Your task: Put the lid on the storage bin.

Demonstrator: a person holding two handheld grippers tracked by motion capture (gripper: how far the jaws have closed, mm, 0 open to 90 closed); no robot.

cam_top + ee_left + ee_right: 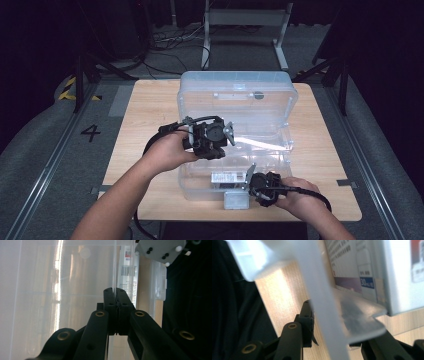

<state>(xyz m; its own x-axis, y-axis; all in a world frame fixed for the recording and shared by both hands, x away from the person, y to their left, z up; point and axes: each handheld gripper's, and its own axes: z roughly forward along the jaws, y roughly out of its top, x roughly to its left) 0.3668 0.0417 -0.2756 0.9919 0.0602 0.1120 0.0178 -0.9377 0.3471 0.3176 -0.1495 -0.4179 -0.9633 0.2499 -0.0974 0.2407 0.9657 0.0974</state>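
Two grippers worked a clear plastic storage box (235, 130) sitting mid-table (150, 100), lid hinged open toward the far side. Left gripper (227, 134) was clenched on a thin clear wall of the box (75, 290); in the left gripper view the jaws pinched that edge flat. Right gripper (251, 181) sat at the box's near front edge by the white latch (236, 200); its jaws stood apart with the latch flap (329, 302) between them, pads not pressing on it. A white labelled carton (387, 270) lay inside the box, just behind the latch.
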